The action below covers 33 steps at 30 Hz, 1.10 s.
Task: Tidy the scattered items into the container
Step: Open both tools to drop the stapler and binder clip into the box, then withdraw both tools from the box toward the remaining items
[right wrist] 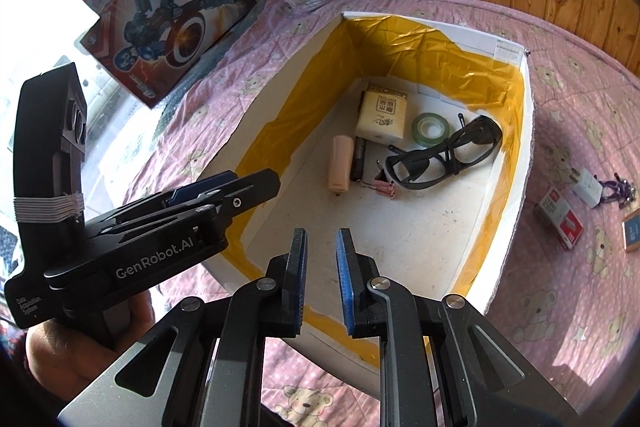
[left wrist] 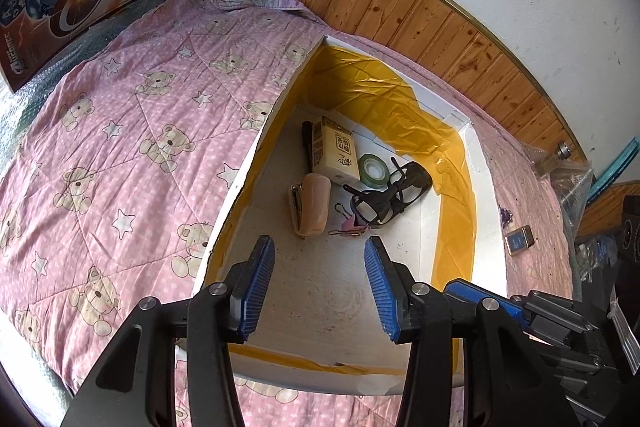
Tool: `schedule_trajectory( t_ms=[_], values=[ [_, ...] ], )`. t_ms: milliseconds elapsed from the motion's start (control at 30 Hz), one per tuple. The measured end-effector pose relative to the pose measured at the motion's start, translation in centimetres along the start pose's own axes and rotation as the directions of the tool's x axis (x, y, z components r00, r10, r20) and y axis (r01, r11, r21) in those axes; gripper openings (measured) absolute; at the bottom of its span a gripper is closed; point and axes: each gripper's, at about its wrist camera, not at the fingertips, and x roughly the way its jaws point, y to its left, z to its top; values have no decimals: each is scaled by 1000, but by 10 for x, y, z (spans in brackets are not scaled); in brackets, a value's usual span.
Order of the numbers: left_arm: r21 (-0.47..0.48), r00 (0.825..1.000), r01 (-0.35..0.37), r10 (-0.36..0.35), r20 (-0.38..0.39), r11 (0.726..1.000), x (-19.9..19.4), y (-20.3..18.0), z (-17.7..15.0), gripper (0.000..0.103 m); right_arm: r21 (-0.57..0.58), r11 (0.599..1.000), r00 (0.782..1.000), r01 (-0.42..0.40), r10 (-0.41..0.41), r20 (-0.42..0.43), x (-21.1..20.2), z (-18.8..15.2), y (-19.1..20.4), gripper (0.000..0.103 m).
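- Container (right wrist: 516,187) first: it's a white foam box with yellow tape lining the inside walls, sitting on the pink teddy-bear quilt (left wrist: 120,155), and it already has a decent pile in it
- going left to right inside it, from the right wrist view: a peach-coloured stapler (right wrist: 340,163), a dark pen-like thing (right wrist: 358,159) right beside it, a tissue pack (right wrist: 382,119) toward the back, a pink binder clip (right wrist: 384,189), a green tape roll (right wrist: 430,125) and black glasses (right wrist: 444,155) against the right wall
- so I'd guess well over half is done
- what's left is out on the quilt to the right of the box: a red and white staple box (right wrist: 558,217), a white plug (right wrist: 586,187) with a purple cord or keyring thing (right wrist: 618,189) touching it, and a small flat card or tin (right wrist: 632,231) at the edge, can't tell which
- left gripper (left wrist: 320,291) hangs over the near end of the box, jaws wide apart, nothing in them
- right gripper (right wrist: 322,279) is just above the near rim, jaws only slightly parted, also empty
- looks like the right one should head for those leftovers next
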Motion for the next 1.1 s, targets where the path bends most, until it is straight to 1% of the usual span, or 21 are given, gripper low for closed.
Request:
schedule_trajectory(
  t_ms=[500,1100],
  values=[
    [9,1000,27,-27,-10,1000,-8,-12,-12,48,3,1000,1000,-1,1,16,-13,-10,1,19],
    [35,1000,30,-30,1,999,-26,-31,-24,49,15,1000,998,-22,21,57,-37,-25,0,21]
  ],
)
